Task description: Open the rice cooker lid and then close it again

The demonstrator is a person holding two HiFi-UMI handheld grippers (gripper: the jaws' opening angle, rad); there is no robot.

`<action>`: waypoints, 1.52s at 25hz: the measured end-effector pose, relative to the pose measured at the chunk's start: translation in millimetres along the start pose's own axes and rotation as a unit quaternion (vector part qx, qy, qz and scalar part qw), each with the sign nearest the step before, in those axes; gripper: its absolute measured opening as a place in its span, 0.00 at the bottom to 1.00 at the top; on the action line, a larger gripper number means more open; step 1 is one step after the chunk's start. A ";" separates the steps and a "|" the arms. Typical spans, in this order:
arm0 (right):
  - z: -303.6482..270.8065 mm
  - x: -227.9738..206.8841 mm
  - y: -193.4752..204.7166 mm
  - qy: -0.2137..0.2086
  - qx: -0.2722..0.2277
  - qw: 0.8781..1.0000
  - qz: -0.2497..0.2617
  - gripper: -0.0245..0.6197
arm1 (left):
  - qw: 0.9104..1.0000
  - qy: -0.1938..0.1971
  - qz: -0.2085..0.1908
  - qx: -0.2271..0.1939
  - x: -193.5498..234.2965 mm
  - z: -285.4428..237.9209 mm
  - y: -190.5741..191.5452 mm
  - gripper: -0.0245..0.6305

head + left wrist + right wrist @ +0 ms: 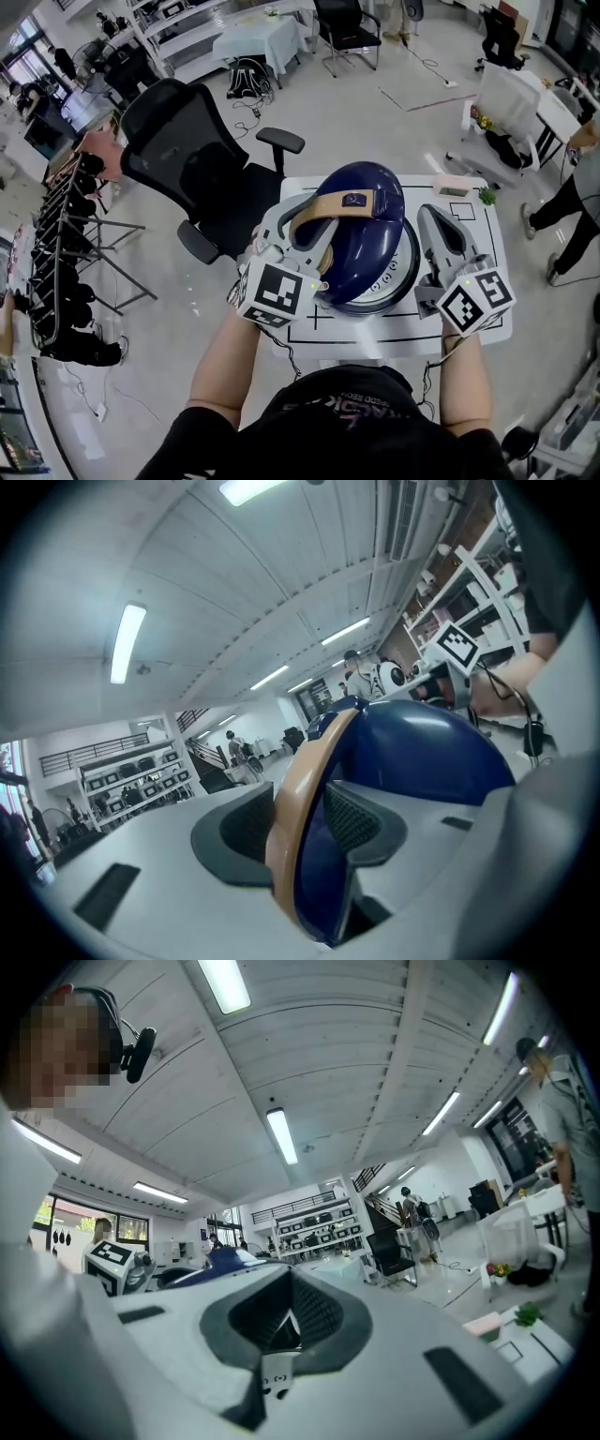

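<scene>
The rice cooker point(398, 277) sits in the middle of the white table point(487, 234). Its blue lid point(366, 220) is tipped up off the base, showing the pale rim beneath.

The left gripper point(302, 225) has its fingers point(352, 822) about half closed across the tan handle point(298, 799), one pad on each side, and appears to be gripping it. The right gripper point(286, 1312) is fully closed on nothing and rests just beside the cooker's right flank.

The lid looks rigid and glossy, and it probably swings on a hinge rather than lifting free. The handle is a smooth curved strap that could slip between the pads, so a hold across its middle seems safest. The base may shift if the lid is pulled hard.
</scene>
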State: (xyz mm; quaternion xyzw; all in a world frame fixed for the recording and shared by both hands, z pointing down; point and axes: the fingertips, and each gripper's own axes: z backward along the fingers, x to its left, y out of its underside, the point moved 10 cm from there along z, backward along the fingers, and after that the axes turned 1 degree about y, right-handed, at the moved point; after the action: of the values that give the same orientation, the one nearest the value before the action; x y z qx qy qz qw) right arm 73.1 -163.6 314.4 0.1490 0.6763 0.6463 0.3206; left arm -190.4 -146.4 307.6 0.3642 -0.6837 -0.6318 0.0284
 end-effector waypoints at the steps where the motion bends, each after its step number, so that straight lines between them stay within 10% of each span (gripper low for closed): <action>1: -2.6 4.5 1.6 -0.002 0.002 1.000 0.000 0.04 | 1.000 -0.004 0.007 -0.004 4.3 4.9 1.3 0.30; 21: -44.6 45.3 19.9 -0.047 0.017 0.999 -0.012 0.04 | 0.990 -0.113 0.084 0.014 64.0 50.5 35.3 0.21; 38: -56.7 66.1 33.6 -0.053 0.032 0.998 -0.012 0.04 | 0.979 -0.114 0.166 0.001 85.4 71.3 64.0 0.20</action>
State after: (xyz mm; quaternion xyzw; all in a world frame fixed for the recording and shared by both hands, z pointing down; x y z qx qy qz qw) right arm -19.1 -163.0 328.7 0.1851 0.6805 0.6113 0.3591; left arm -318.2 -135.9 313.9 0.1710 -0.7337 -0.6553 0.0545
